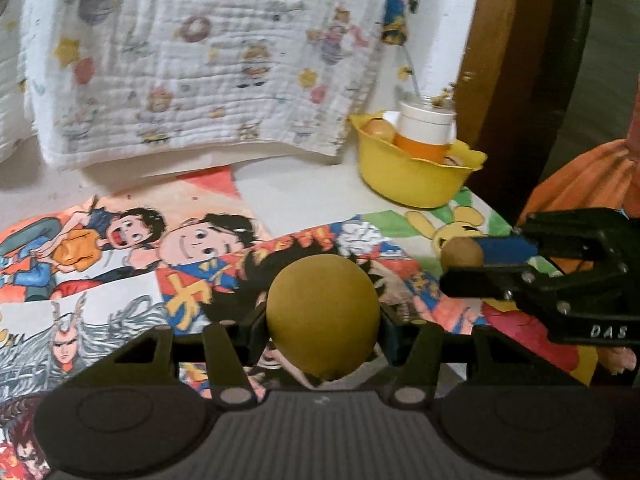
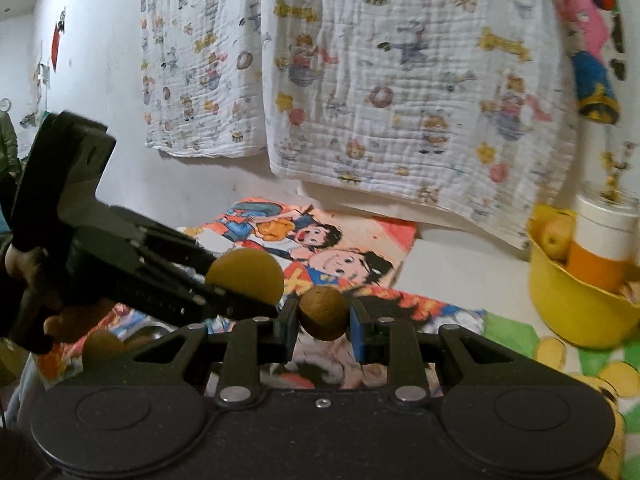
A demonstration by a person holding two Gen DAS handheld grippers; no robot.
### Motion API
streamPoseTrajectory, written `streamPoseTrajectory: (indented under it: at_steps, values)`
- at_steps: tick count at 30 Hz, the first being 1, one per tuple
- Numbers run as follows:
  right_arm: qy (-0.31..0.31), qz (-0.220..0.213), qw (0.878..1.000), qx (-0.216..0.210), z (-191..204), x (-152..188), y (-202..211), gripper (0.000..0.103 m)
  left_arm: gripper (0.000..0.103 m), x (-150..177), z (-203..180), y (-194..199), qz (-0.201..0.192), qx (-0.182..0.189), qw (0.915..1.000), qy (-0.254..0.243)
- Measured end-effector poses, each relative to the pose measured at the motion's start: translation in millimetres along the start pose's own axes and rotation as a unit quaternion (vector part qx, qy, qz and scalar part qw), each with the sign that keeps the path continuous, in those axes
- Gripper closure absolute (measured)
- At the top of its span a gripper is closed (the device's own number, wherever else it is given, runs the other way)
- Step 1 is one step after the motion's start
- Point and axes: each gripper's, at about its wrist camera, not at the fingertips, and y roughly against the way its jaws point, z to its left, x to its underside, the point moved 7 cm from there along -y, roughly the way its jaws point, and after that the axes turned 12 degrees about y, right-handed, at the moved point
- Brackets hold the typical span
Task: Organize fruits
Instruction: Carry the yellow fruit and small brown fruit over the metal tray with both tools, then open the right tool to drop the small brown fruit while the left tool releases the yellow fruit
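Observation:
My left gripper (image 1: 323,326) is shut on a large, round, yellow-brown fruit (image 1: 323,304) and holds it above the cartoon-printed table cover (image 1: 120,248). A small brown round fruit (image 2: 323,312) sits pinched between the blue pads of my right gripper (image 2: 323,322). In the left wrist view the right gripper (image 1: 466,266) comes in from the right with its small fruit (image 1: 462,253). The right wrist view shows the left gripper (image 2: 246,286) at the left with the large fruit (image 2: 246,274). A yellow bowl (image 1: 416,184) (image 2: 572,312) stands at the back right, holding a pale apple (image 1: 380,129) (image 2: 556,236).
A white-and-orange container (image 1: 426,132) (image 2: 604,244) stands inside the bowl. A printed white cloth (image 1: 200,60) hangs on the wall behind the table. Another brownish round thing (image 2: 102,346) lies low at the left. An orange sleeve (image 1: 588,176) is at the right.

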Motion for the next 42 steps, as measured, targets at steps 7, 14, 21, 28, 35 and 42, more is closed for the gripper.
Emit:
streamPoseTrajectory:
  at_steps: [7, 14, 21, 28, 35, 42]
  values:
    - [0.037, 0.01, 0.999, 0.028, 17.5, 26.9, 33.3, 0.074, 0.044, 13.4, -36.7, -1.9, 0.009, 0.025, 0.999, -0.035]
    - [0.036, 0.02, 0.999, 0.026, 36.4, 53.4, 56.1, 0.074, 0.044, 34.6, -59.2, -5.9, 0.026, 0.032, 0.997, -0.065]
    - [0.048, 0.042, 0.998, 0.023, 58.3, 80.2, 67.2, 0.074, 0.044, 56.6, -68.9, -19.4, 0.059, 0.03, 0.9943, -0.083]
    - [0.071, 0.055, 0.996, 0.022, 71.7, 93.5, 66.9, 0.074, 0.044, 70.3, -77.4, -28.9, 0.082, 0.029, 0.9905, -0.107]
    - [0.081, 0.068, 0.994, 0.015, 77.5, 100.9, 62.4, 0.074, 0.044, 75.9, -79.4, -35.5, 0.099, 0.021, 0.9879, -0.118]
    - [0.073, 0.075, 0.994, 0.013, 75.0, 103.8, 61.0, 0.074, 0.044, 78.9, -79.7, -40.0, 0.109, 0.015, 0.9859, -0.126]
